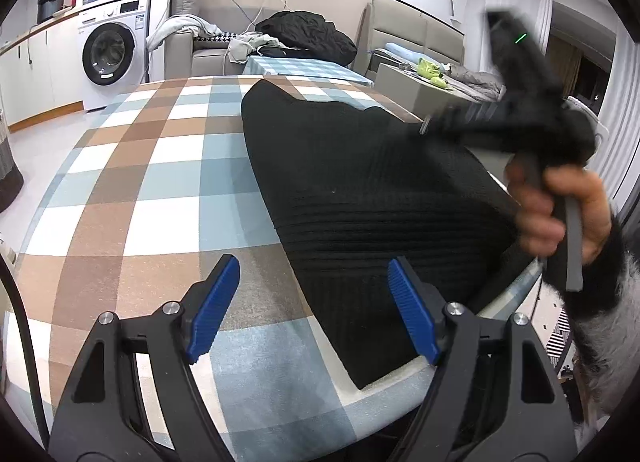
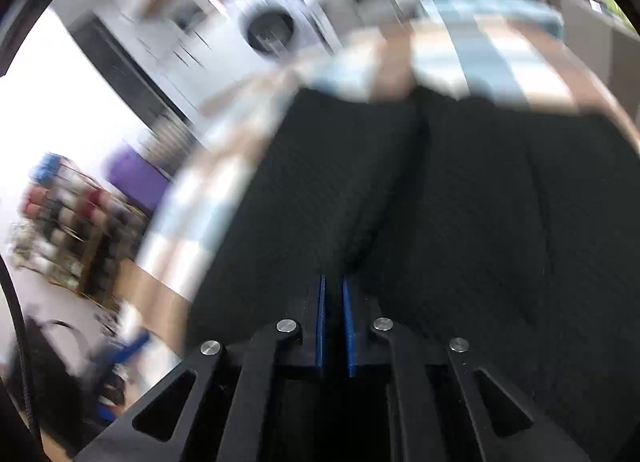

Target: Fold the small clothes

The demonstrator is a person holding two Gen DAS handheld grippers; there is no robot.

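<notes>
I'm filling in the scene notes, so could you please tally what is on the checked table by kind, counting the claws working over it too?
Black knitted garment: 1
Checked tablecloth: 1
Claws: 2, left claw open, right claw shut, with no cloth seen between its pads
Total: 4

Motion blur smears the right wrist view, so the shelf (image 2: 60,229) contents are perhaps bottles.

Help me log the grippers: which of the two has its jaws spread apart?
The left gripper: its blue pads stand wide apart above the black knit garment. The right gripper has its pads nearly together.
</notes>
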